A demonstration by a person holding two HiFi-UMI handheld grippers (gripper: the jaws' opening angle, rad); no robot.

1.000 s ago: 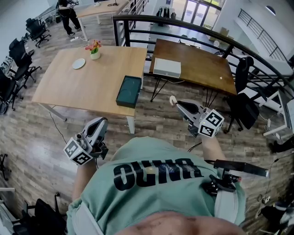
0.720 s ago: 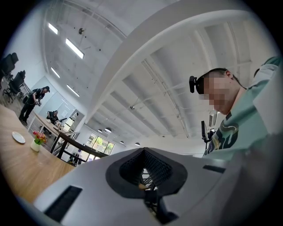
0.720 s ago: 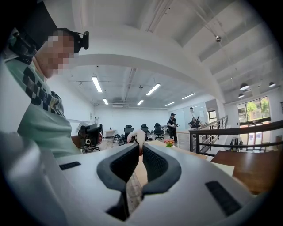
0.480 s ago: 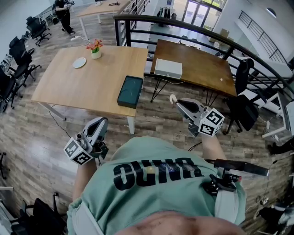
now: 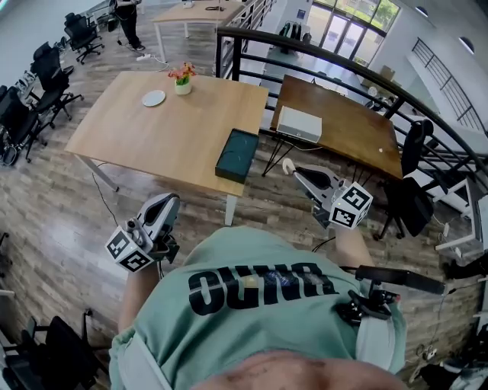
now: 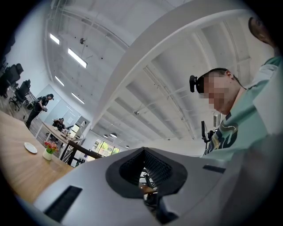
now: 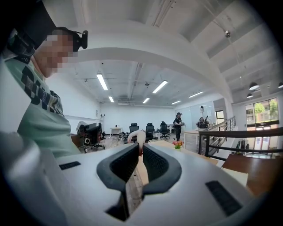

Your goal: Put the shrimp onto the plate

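A small white plate (image 5: 153,97) lies on the far left part of the light wooden table (image 5: 137,145), beside a vase of flowers (image 5: 181,78). My right gripper (image 5: 290,170) is held up in front of my chest, away from the table, shut on a pale shrimp (image 5: 287,164) that sticks out past its tips. The right gripper view shows the shrimp (image 7: 140,137) pinched between the dark pads. My left gripper (image 5: 168,202) is at my left side with its jaws together and nothing in them. The plate (image 6: 30,148) shows far off in the left gripper view.
A dark green tray (image 5: 237,155) sits at the table's near right corner. A darker table (image 5: 343,129) with a white box (image 5: 299,124) stands to the right, behind a black railing (image 5: 320,57). Office chairs (image 5: 30,99) line the left; a person (image 5: 128,11) stands far back.
The head view has shifted, so both tables now sit further right and lower in the picture. Both grippers keep their places and the shrimp stays gripped.
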